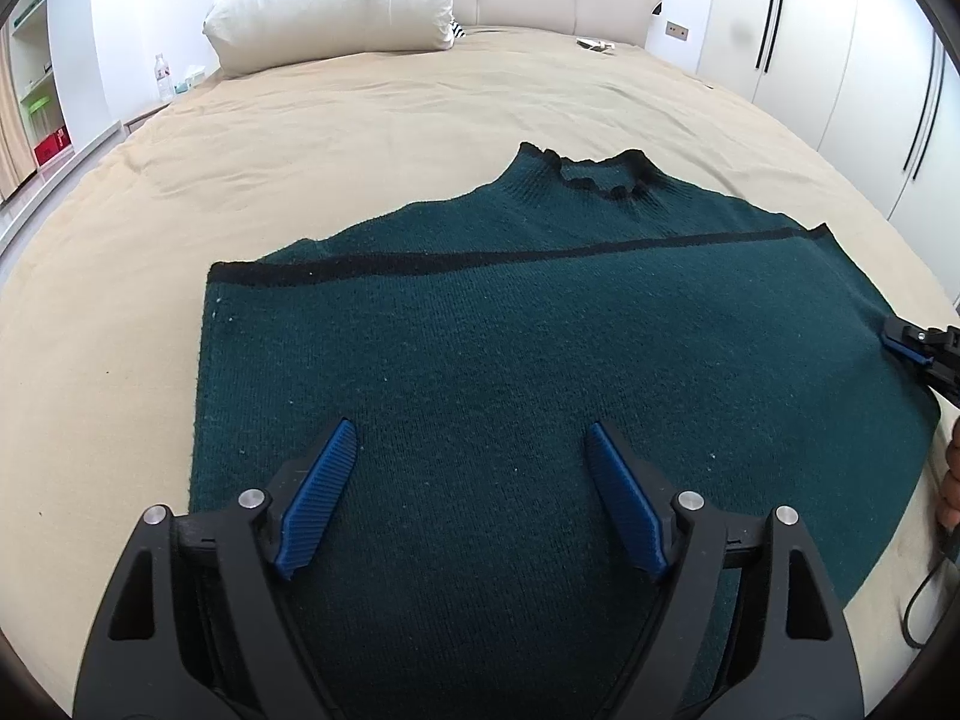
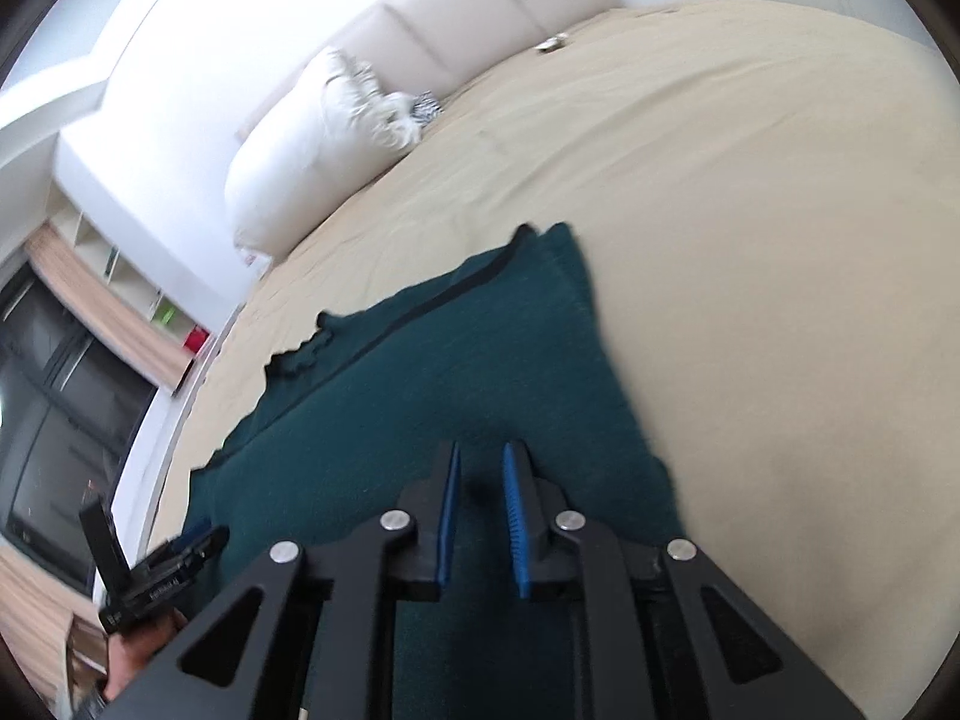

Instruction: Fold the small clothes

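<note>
Left wrist view: dark green sweater (image 1: 510,330) spread mid-frame on bed (image 1: 360,120), bottom hem apparently folded up, left gripper (image 1: 468,444) open above it; right wrist view: right gripper (image 2: 482,468) nearly closed, empty, over sweater's lower-centre edge, further folds pending.

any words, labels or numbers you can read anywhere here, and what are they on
None can be read.
Left tongs: white print on the black body, too blurred to read.
Water bottle label: too small.
Small flat item by the headboard: too small.
Green sweater: no visible tag or print.
</note>
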A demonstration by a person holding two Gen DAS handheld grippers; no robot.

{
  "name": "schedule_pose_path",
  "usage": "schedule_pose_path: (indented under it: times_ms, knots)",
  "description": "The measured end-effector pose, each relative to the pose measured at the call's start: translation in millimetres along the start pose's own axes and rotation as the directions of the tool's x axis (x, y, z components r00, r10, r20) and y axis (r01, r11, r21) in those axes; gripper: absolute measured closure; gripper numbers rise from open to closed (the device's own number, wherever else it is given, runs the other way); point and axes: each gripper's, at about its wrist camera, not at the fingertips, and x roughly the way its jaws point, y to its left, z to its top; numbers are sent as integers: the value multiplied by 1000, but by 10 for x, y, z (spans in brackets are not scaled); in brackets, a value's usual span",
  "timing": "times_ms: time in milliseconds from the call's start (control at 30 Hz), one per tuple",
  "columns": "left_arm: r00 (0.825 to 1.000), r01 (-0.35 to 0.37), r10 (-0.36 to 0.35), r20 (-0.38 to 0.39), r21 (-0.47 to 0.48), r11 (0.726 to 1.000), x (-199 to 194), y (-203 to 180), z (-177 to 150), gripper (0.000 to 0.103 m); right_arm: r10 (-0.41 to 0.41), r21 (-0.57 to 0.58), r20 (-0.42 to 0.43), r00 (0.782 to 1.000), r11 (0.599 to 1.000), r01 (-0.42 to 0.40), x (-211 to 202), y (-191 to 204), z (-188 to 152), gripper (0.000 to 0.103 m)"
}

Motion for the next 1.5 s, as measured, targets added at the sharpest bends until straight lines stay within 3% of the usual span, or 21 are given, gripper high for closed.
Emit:
schedule_pose_path:
  times_ms: [100,200,267,333,467,533,667,800,933,1200,1500]
  knots:
    - [1000,-14,14,-14,-6,1000,-13,-29,9,23,49,-13,13,999,999,-49,-128,182,-40,66]
    - [998,-36,34,-44,-31,999,-45,-64,21,23,165,-52,-2,986,985,-165,-176,463,-122,61]
    - [997,-52,50,-61,-38,998,-62,-96,27,23,247,-60,-63,967,966,-251,-65,659,-197,58]
    - [996,-63,60,-71,-36,997,-82,-113,17,23,259,-79,-121,958,960,-270,81,795,-259,58]
    - [995,-66,63,-73,-35,997,-107,-95,-28,23,169,-57,-200,965,981,-183,324,676,-362,59]
    - [995,-66,64,-71,-35,997,-120,-92,-41,23,188,-7,-186,964,981,-193,307,500,-364,70]
    - [996,-69,66,-66,-40,997,-141,-86,-62,23,122,6,-126,985,993,-122,106,305,-297,70]
    - [995,-72,70,-67,-39,997,-167,-84,-75,23,39,38,-60,997,999,-37,-113,135,-180,62]
    - [995,-72,69,-67,-38,997,-189,-79,-77,23,40,25,-26,999,999,-39,-241,198,-132,57]
    - [996,-67,65,-64,-28,997,-232,-53,-103,23,43,-123,-60,997,991,-50,-189,609,-233,53]
    - [997,-69,68,-45,-31,997,-346,-33,-134,23,23,-142,-69,997,989,-33,-173,631,-264,53]
